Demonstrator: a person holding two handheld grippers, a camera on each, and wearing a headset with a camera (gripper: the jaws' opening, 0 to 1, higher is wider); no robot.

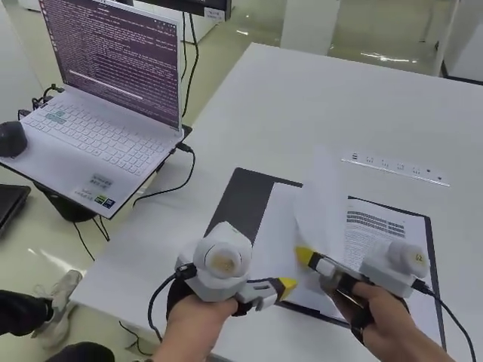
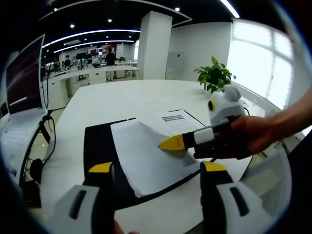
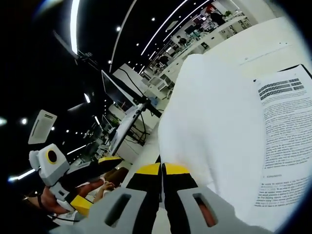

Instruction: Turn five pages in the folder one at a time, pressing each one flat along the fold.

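Observation:
A black folder lies open on the white table, with a printed page on its right side. One white sheet stands lifted and curled over the fold. My right gripper is shut on that sheet's lower edge, its yellow tips pinched together on the paper. My left gripper hovers just left of it near the folder's front edge, open with nothing between its jaws. In the left gripper view the right gripper grips the sheet.
An open white laptop sits at the left with a dark mouse and a cable trailing toward the folder. A thin white strip lies behind the folder. A potted plant stands at the table's far end.

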